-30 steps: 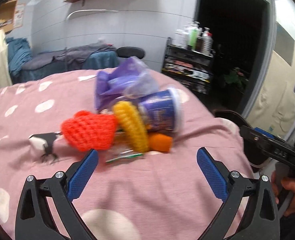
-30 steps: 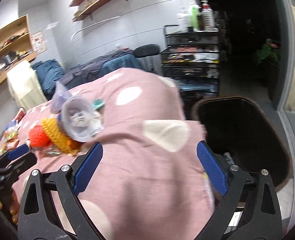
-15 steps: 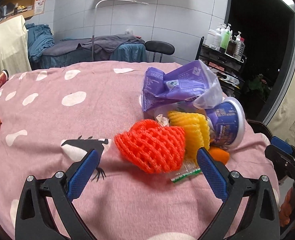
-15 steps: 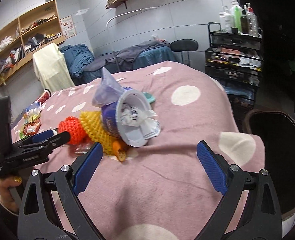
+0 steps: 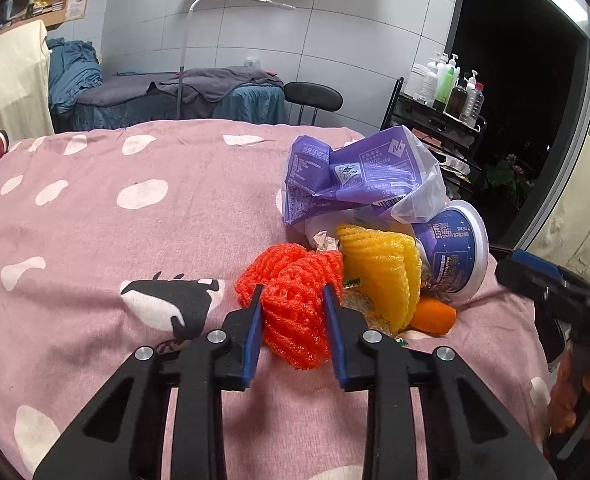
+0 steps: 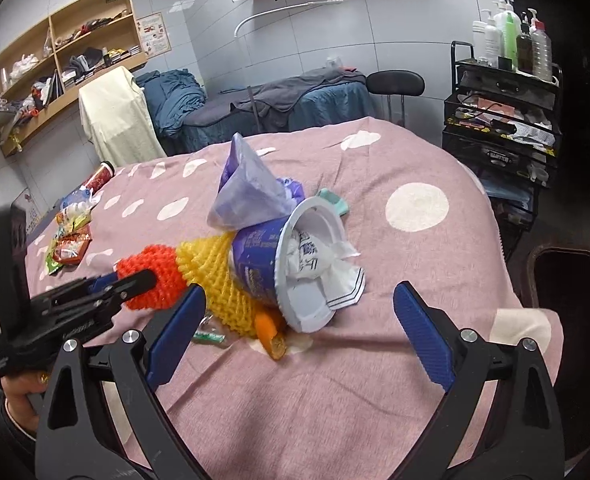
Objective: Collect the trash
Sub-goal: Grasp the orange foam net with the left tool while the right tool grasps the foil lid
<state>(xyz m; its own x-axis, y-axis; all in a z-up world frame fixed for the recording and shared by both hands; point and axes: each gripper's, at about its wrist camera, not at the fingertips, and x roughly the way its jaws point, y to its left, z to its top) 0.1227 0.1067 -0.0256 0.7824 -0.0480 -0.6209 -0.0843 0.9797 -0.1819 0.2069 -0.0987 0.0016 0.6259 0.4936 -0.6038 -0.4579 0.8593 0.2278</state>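
A pile of trash lies on the pink spotted cloth (image 5: 135,240). It holds a red foam net (image 5: 295,280), a yellow foam net (image 5: 379,268), a tipped purple cup (image 5: 451,256) stuffed with paper, a crumpled purple bag (image 5: 355,176) and an orange scrap (image 5: 433,316). My left gripper (image 5: 293,292) is closing, and its blue pads squeeze the red net from both sides. In the right wrist view the left gripper (image 6: 135,280) bites the red foam net (image 6: 155,276) from the left. My right gripper (image 6: 301,292) stands open just short of the cup (image 6: 263,260), holding nothing.
A dark bin (image 6: 567,292) stands beyond the cloth's right edge. Snack packets (image 6: 69,244) and a red can (image 6: 101,174) lie at the far left. A black rack (image 6: 503,120) with bottles stands behind on the right. A small green wrapper (image 6: 209,336) lies under the nets.
My left gripper's jaws have come together from wide open onto the red foam net. The right gripper has swung from the bin side toward the pile.
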